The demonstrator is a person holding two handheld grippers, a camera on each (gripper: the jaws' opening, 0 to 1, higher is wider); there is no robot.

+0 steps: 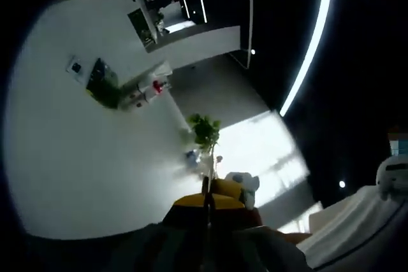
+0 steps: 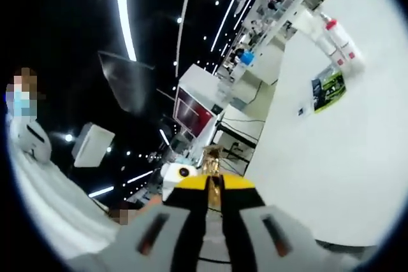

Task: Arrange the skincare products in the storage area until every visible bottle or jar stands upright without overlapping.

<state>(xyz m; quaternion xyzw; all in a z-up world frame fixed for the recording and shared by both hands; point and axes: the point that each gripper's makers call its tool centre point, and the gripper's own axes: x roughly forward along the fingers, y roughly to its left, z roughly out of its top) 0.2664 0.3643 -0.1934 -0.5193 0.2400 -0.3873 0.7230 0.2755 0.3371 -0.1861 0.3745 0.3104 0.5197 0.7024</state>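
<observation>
My left gripper (image 1: 206,200) rises from the bottom of the left gripper view with its yellow-tipped jaws pressed together and nothing between them. It points up at a white wall (image 1: 95,157) and a dark ceiling. My right gripper (image 2: 215,189) also has its yellow-tipped jaws together. A small brass-coloured piece (image 2: 212,157) stands just above its tips; I cannot tell whether it is held or lies behind.
A green plant (image 1: 204,130) stands by the wall. White bottles with red tops (image 2: 336,37) sit on a wall shelf, also visible as bottles (image 1: 152,88). A person in white (image 2: 38,176) stands at the left. Desks and a red-fronted cabinet (image 2: 191,109) lie beyond.
</observation>
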